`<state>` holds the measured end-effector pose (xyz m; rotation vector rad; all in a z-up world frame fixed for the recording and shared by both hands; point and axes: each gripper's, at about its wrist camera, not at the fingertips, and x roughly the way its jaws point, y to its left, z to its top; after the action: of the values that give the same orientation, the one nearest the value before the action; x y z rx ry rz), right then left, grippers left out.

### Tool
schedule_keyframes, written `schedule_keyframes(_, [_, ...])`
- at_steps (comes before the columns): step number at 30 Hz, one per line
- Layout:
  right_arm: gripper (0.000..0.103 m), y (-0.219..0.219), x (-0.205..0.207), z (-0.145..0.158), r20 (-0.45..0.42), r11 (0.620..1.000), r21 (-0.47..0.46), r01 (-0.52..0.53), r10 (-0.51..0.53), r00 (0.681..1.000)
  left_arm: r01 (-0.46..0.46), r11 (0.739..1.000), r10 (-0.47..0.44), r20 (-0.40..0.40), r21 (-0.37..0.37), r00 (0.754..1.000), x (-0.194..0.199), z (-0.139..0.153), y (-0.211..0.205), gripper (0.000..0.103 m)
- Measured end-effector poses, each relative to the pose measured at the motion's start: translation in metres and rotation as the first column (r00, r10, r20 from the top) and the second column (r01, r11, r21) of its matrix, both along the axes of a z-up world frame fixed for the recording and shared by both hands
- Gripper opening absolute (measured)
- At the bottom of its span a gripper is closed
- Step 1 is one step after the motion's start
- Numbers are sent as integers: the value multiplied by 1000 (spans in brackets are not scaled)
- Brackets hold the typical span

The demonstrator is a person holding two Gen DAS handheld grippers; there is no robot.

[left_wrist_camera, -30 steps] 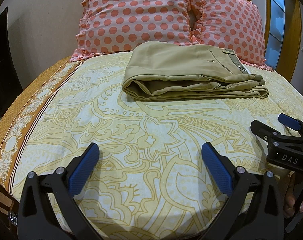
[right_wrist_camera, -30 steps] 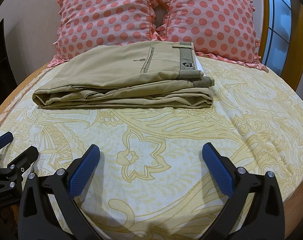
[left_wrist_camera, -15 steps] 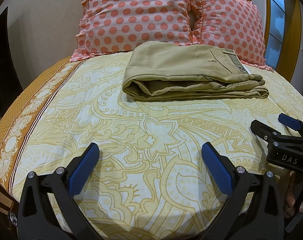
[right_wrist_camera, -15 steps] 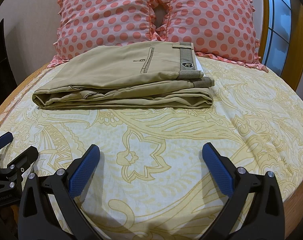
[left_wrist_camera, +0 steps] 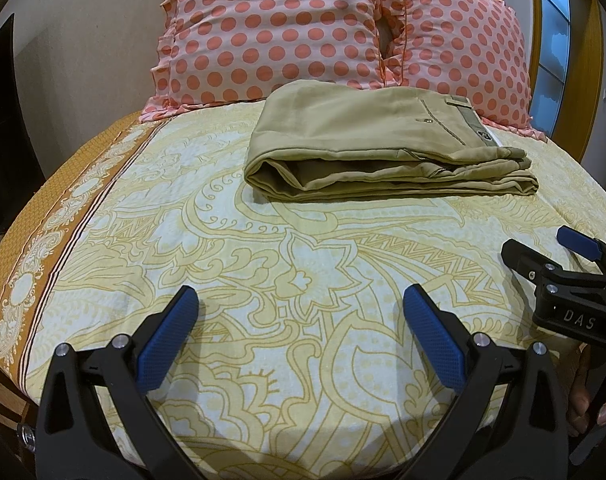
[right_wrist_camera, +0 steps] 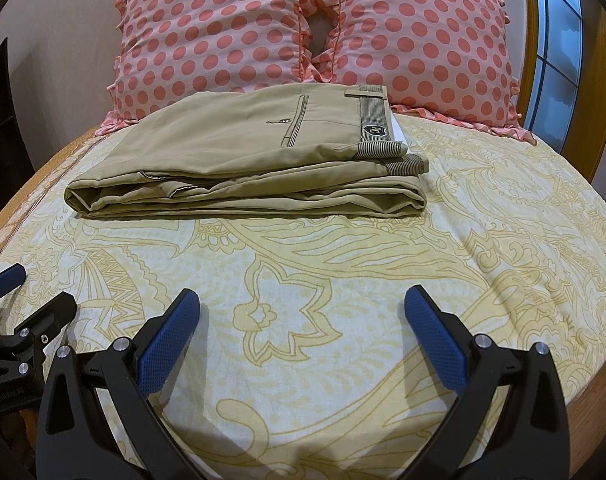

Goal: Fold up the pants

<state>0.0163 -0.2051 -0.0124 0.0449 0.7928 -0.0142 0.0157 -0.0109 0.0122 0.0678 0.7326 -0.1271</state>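
The khaki pants (left_wrist_camera: 367,144) lie folded in a flat bundle on the bed, in front of the pillows; they also show in the right wrist view (right_wrist_camera: 243,160), with the striped waistband on the right. My left gripper (left_wrist_camera: 301,308) is open and empty, low over the sheet near the bed's front edge, well short of the pants. My right gripper (right_wrist_camera: 302,308) is open and empty, beside it to the right. Each gripper shows at the edge of the other's view: the right one (left_wrist_camera: 543,252), the left one (right_wrist_camera: 31,292).
Two pink polka-dot pillows (left_wrist_camera: 271,28) (right_wrist_camera: 415,36) stand against the wall behind the pants. The yellow patterned sheet (right_wrist_camera: 343,260) covers the bed. An orange border (left_wrist_camera: 63,208) runs along the bed's left edge. A window in a wooden frame (right_wrist_camera: 559,48) is at the right.
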Motion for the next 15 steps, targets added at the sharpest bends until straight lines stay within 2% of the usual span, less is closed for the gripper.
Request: schedule_keyframes(15, [102, -1, 0, 0, 1, 1000, 0, -2, 2, 1000, 2, 1000, -2, 6, -1, 1000, 0, 1, -1, 101])
